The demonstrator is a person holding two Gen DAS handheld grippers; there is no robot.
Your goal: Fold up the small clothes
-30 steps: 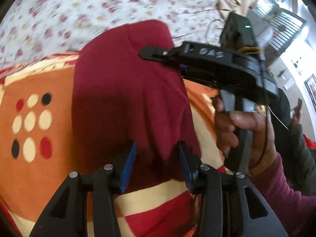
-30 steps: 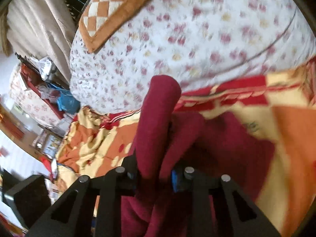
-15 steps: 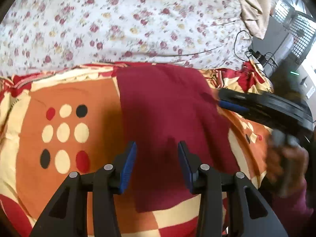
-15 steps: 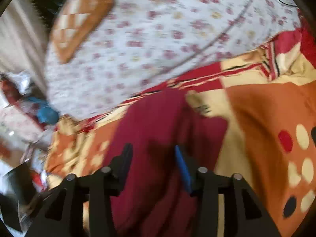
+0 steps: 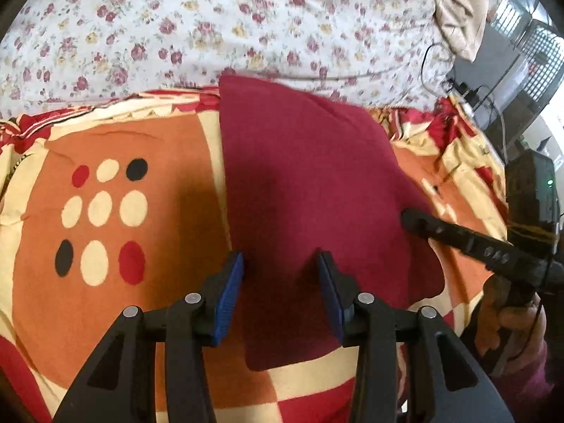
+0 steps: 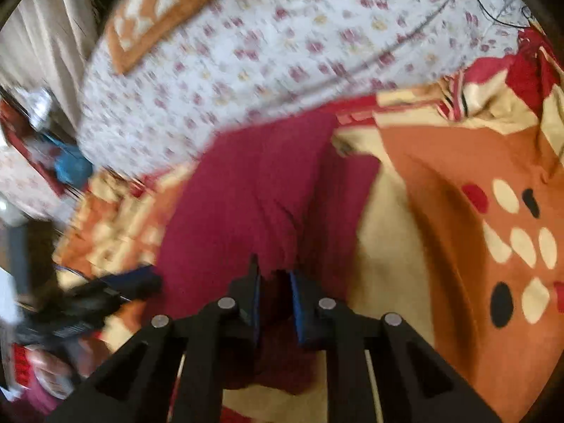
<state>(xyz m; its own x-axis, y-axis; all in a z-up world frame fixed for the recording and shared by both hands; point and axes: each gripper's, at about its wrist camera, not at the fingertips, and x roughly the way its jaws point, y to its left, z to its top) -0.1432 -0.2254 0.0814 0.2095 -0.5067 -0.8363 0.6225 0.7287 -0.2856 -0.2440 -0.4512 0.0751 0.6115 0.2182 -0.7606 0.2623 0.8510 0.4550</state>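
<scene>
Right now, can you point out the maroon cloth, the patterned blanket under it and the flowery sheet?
maroon cloth [image 5: 303, 183]: left wrist view, middle of its flat top layer.
patterned blanket [image 5: 165, 148]: left wrist view, orange panel beside the dots.
floral bedsheet [image 5: 211, 17]: left wrist view, bare stretch beyond the cloth.

You have one maroon garment lying on one patterned blanket, which sits on one floral sheet. You are holding two tools: the left tool and the right tool. On the sheet you can count one checked orange cushion and one dark cable
</scene>
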